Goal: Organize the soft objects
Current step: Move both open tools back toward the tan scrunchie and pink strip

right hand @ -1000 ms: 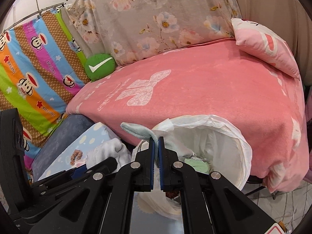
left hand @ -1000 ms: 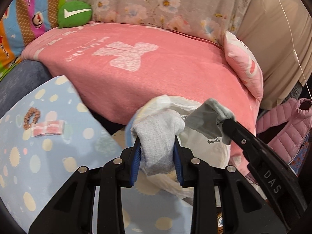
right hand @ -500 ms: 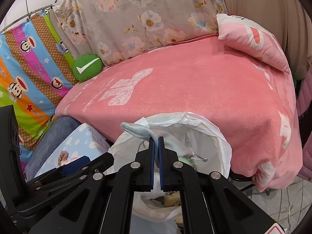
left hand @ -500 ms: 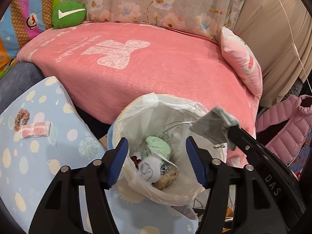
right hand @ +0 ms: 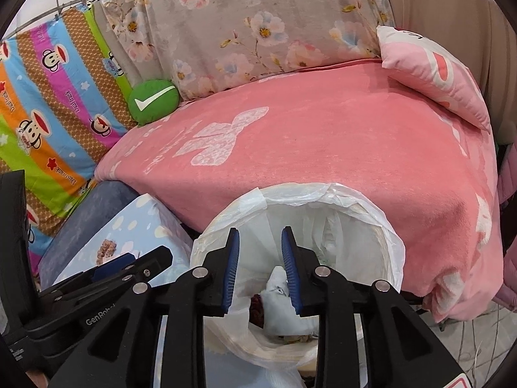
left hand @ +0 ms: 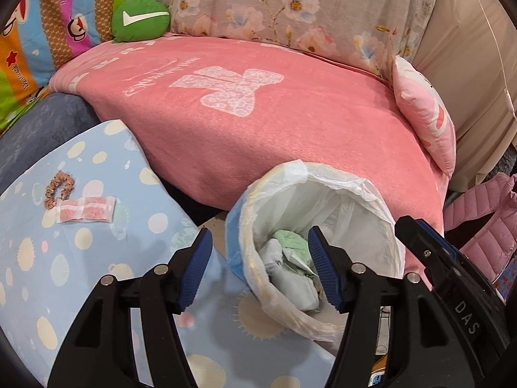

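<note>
A salmon-pink blanket (left hand: 290,123) bears a paler bow motif. Behind the blanket hangs grey cloth (left hand: 290,9) printed with pink and white blossoms; at its far left corner sits a green cushion (left hand: 140,19) with a white tick. In front of the blanket, a white-lined bin (left hand: 339,194) (mint and pale-grey fabrics inside) and a pale-blue, cream-dotted sheet (left hand: 97,258).

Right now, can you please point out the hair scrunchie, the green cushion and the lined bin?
hair scrunchie (left hand: 59,188), left wrist view, on its fabric ring.
green cushion (right hand: 152,101), right wrist view, on its white tick mark.
lined bin (right hand: 392,242), right wrist view, on its bag-covered rim.
</note>
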### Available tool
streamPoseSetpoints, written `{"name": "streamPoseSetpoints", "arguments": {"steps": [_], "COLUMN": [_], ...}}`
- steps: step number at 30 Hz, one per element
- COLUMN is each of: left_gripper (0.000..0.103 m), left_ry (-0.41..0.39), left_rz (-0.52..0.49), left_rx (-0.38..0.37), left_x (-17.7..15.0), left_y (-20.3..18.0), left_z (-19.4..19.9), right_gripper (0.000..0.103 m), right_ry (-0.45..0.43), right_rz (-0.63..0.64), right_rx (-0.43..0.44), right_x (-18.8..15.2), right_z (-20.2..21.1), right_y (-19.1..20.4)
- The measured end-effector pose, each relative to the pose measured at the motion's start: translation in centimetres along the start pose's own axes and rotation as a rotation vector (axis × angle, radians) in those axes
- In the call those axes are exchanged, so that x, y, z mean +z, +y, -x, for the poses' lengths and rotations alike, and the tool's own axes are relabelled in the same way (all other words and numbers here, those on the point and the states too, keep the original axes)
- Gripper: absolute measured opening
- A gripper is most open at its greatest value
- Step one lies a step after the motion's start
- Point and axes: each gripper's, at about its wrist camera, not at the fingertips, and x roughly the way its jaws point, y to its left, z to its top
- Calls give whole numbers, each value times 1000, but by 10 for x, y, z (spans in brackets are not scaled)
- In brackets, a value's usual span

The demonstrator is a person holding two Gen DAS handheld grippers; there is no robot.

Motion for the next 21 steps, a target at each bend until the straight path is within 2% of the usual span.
{"name": "streamPoseSetpoints", "arguments": {"steps": [3, 13, 21], "left_gripper": [58, 58, 58], "left_ry": [-3, -14, -22], "left_rz": [11, 55, 103], "left_rx": [11, 39, 75], "left_x": [0, 0, -1], "left_y": [10, 48, 86], "left_z": [2, 8, 14], "right_gripper": [39, 40, 44], "right_ry": [0, 28, 54], "right_rz": [21, 92, 150], "right_rx": [2, 32, 58], "right_x": [-1, -8, -14], "right_z": [-1, -11, -23], "right_y": [11, 50, 87]}}
